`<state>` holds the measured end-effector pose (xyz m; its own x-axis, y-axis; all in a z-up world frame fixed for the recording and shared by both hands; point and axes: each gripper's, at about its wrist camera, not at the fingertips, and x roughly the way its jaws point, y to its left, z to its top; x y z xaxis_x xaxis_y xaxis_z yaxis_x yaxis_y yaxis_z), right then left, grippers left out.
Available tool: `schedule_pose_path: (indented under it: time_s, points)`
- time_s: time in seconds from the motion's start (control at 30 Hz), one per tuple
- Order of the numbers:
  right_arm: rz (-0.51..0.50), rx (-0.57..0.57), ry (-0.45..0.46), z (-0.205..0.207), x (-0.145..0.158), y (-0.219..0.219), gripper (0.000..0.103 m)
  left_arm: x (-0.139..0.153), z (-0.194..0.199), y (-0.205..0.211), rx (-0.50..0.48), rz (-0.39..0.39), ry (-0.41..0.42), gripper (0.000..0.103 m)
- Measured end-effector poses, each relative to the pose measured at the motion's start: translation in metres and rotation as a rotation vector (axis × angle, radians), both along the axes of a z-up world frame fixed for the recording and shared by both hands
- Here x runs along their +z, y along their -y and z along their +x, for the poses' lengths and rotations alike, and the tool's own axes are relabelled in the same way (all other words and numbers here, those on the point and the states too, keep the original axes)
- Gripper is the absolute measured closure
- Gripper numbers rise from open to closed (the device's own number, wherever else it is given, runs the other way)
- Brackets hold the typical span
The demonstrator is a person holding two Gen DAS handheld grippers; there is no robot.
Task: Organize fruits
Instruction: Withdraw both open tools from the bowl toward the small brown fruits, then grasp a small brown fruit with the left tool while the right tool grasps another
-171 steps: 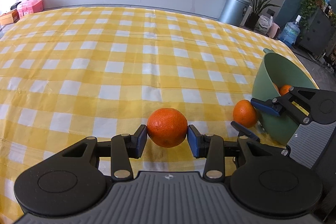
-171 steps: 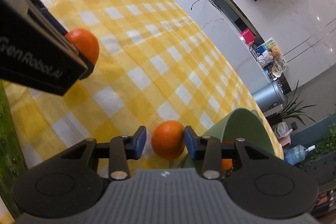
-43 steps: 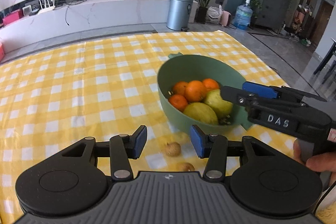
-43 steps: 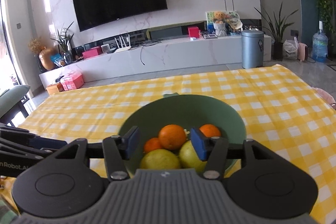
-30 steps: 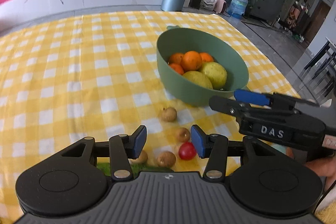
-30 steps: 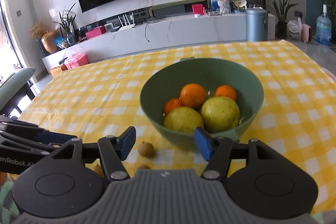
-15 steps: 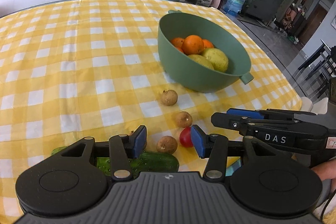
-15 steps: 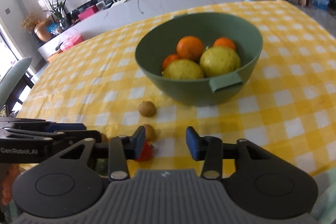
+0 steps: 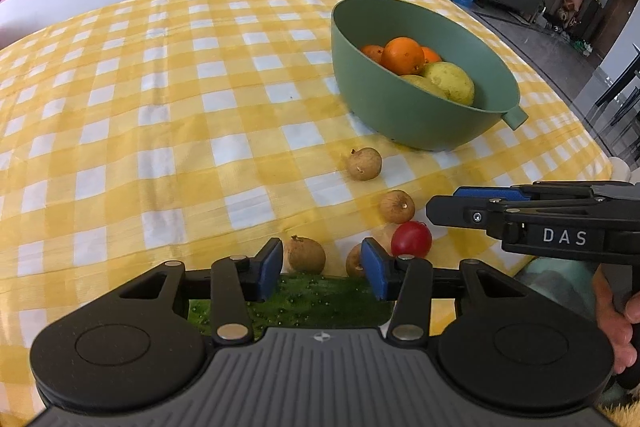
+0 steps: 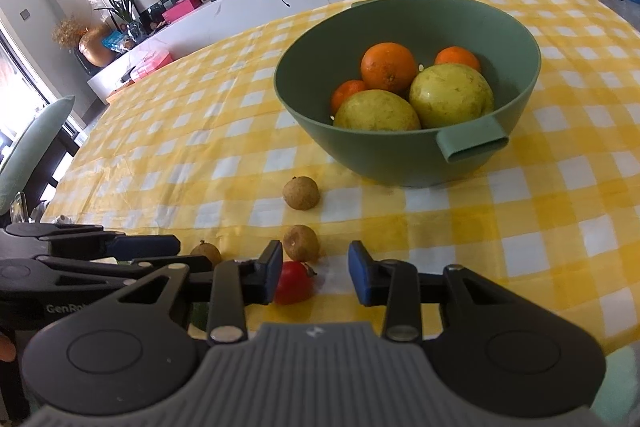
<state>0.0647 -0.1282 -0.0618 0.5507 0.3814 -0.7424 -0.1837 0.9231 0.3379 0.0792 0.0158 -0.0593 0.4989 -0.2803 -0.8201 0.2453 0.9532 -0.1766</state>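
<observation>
**Desk:** Where do your two grippers stand over the yellow checked cloth (image 9: 168, 115)?

**Operator:** I have both low at the near edge of the table. My left gripper (image 9: 322, 265) sits with its jaws parted and has just been narrowing; a brown longan (image 9: 306, 255) lies between them, just beside the left pad, with no grip on it that I can see. A second longan (image 9: 356, 265) peeks from behind the right pad, and a cucumber (image 9: 304, 297) lies under the fingers.

**Desk:** And the right?

**Operator:** My right gripper (image 10: 314, 275) has also just been closing, and its jaws are apart. The cherry tomato (image 10: 292, 283) lies between them against the left pad; the right pad stands clear of it.

**Desk:** The rest of the fruit?

**Operator:** Two more longans lie loose between the tomato and the green bowl (image 10: 400, 155), which holds oranges (image 10: 388, 67) and two yellow-green fruits (image 10: 450, 95).
</observation>
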Motion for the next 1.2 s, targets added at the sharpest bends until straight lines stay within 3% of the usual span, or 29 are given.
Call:
schedule_pose_path:
  time_s: [0.13, 0.47, 0.8, 1.2]
  points:
    - [0.018, -0.002, -0.004, 0.004, -0.001, -0.002, 0.069, -0.005, 0.006, 0.002, 0.007, 0.016, -0.017, 0.061]
    - [0.043, 0.002, -0.033, 0.014, -0.008, -0.010, 0.073, -0.014, 0.016, -0.002, 0.043, 0.037, -0.032, 0.074]
    - [-0.013, 0.034, -0.076, 0.025, -0.019, -0.023, 0.082, -0.016, 0.017, -0.002, 0.037, 0.016, -0.036, 0.075]
    - [-0.039, 0.051, -0.023, 0.021, -0.014, -0.028, 0.085, -0.012, 0.015, -0.008, 0.094, -0.024, -0.022, 0.075]
